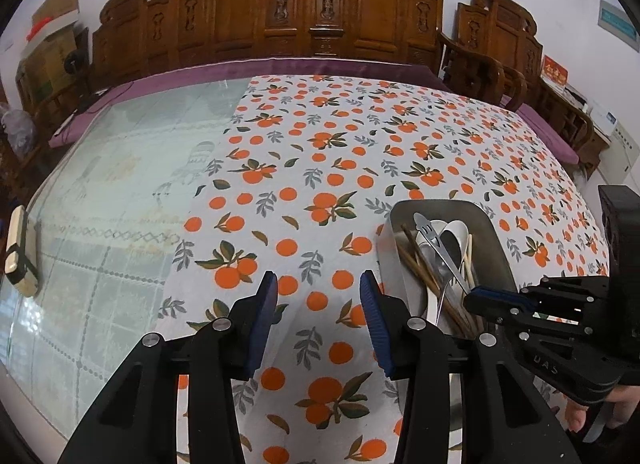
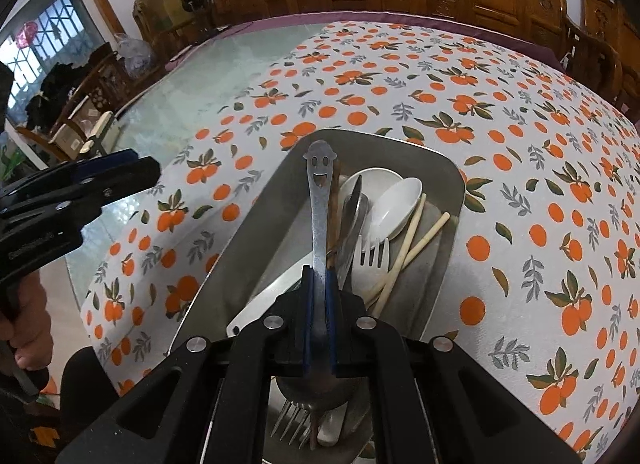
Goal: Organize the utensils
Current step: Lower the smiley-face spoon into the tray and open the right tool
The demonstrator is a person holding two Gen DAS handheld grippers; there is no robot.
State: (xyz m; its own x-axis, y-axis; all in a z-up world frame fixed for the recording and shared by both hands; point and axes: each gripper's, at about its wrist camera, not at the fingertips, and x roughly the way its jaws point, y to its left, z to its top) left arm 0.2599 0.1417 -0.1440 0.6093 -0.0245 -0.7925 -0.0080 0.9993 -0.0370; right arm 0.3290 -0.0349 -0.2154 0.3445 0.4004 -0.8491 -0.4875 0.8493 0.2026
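Over orange-print tablecloth (image 1: 320, 167), right tongs (image 2: 319, 284) tilt down, clamping spoon (image 2: 318, 199).

The right gripper (image 2: 319, 284) clamps a smiley-handled metal spoon (image 2: 318, 199) over the steel tray (image 2: 248, 240) of forks, chopsticks and white spoons.

We note a glass-topped table (image 1: 100, 199) partly covered by an orange-print cloth (image 1: 320, 167); a metal tray (image 2: 448, 179) of utensils rests on the cloth.
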